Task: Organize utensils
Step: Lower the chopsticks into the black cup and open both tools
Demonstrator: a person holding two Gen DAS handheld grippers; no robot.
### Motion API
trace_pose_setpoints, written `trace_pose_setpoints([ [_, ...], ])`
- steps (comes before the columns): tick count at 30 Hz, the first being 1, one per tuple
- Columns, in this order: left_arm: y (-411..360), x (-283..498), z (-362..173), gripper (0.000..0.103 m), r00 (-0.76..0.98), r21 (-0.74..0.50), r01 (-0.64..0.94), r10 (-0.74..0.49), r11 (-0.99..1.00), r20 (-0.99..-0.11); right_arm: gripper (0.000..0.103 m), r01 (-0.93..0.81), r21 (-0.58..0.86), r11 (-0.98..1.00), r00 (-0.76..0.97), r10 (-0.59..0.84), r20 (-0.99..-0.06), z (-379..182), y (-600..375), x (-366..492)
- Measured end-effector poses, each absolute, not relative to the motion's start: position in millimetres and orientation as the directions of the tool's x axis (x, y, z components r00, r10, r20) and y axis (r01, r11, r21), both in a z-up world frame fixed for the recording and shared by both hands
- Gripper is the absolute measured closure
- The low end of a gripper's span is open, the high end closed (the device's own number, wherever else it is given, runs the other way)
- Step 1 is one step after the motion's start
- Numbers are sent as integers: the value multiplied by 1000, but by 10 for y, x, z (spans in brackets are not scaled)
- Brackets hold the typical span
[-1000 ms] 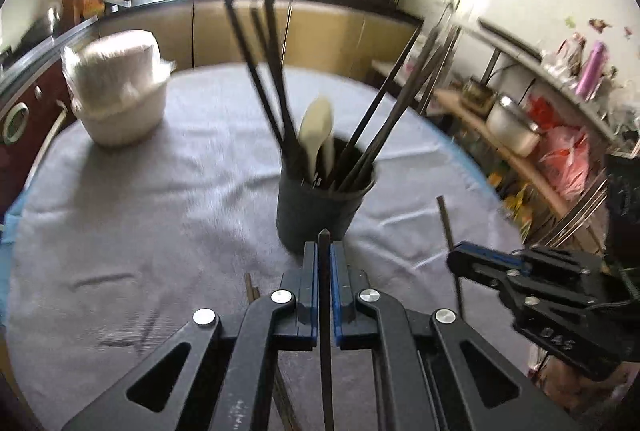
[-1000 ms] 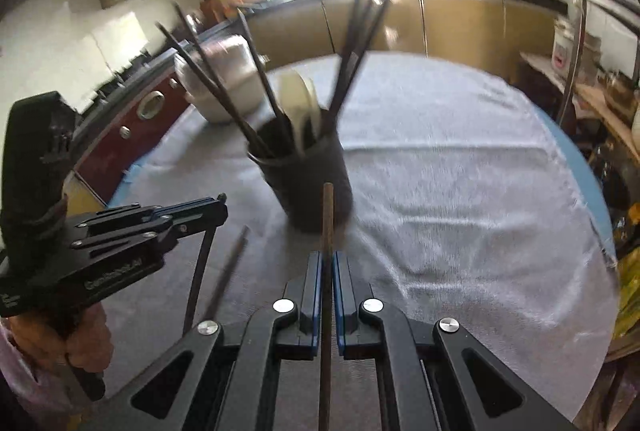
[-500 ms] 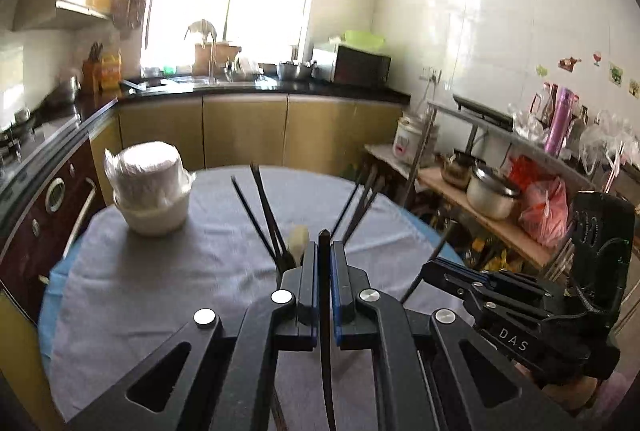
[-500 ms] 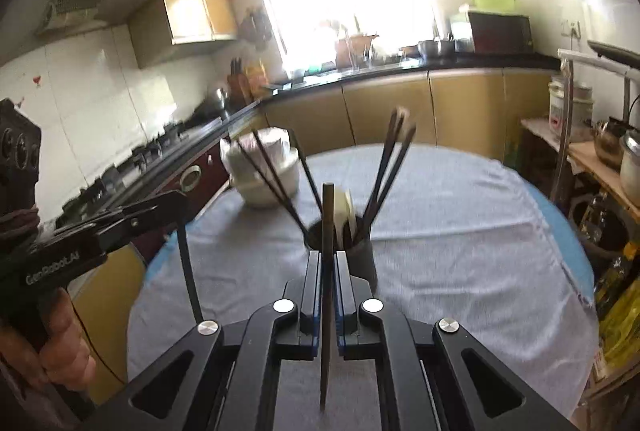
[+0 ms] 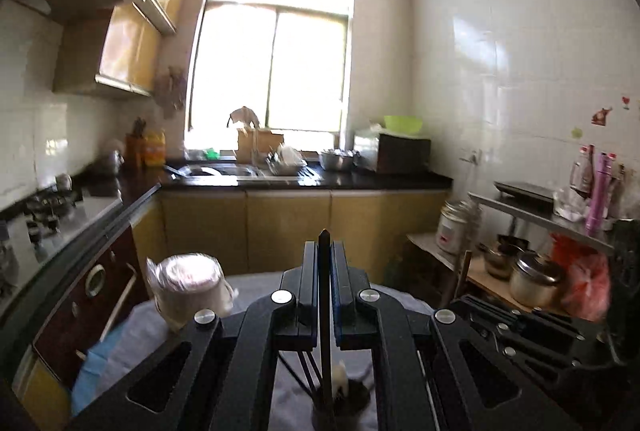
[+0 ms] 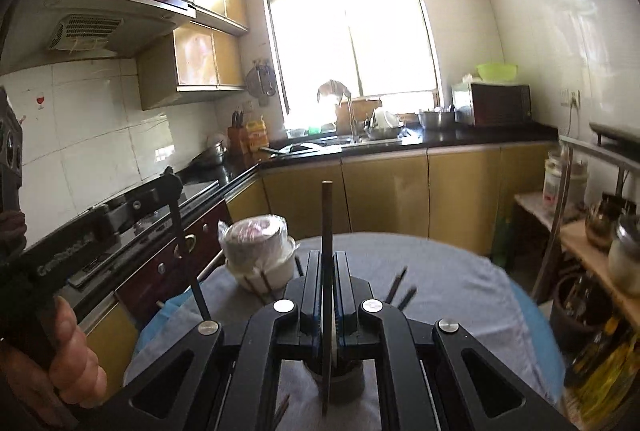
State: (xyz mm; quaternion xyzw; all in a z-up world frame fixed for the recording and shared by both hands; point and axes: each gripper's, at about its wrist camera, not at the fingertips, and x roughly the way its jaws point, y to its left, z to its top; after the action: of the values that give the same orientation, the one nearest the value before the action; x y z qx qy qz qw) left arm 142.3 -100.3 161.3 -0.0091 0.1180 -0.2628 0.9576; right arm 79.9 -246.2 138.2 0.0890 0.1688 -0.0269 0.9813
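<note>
My left gripper (image 5: 323,251) is shut on a dark chopstick (image 5: 325,351) that hangs upright, its lower end over the black utensil cup (image 5: 340,409). The cup holds several chopsticks and a pale spoon (image 5: 339,381). My right gripper (image 6: 328,259) is shut on a brown chopstick (image 6: 327,215), held upright above the same cup (image 6: 340,377). In the right wrist view the left gripper (image 6: 170,185) shows at left with its chopstick (image 6: 188,255) hanging down. The right gripper's body (image 5: 532,335) shows at right in the left wrist view.
The round table has a grey cloth (image 6: 452,295). A wrapped stack of white bowls (image 6: 258,251) stands at its far left, also in the left wrist view (image 5: 188,289). Counter and cabinets (image 6: 384,183) lie behind. A shelf with pots (image 5: 532,279) stands at right.
Both grippers have risen and tilted up, each still holding its chopstick. The cup has dropped to the bottom of both views, and the kitchen walls and window fill the frames.
</note>
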Motion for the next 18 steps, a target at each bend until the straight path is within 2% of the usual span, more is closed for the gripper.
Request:
trace_pose_setpoints([
  [10,-1243,1784,1515,97,887,-86,424,-432,902,-161,97,103,178,979,950,-43,-310,1474,-2561,1197],
  [13,-1301,1852,1284,97,912,-82,373,-381,924,-153,97,114,210,971,940,-37,-339,1282,-2606,1320],
  [18,-1408,1934,836,97,902,-126,356,-375,926,-212,98,120,224,967,911,-18,-413,896,-2640,1405],
])
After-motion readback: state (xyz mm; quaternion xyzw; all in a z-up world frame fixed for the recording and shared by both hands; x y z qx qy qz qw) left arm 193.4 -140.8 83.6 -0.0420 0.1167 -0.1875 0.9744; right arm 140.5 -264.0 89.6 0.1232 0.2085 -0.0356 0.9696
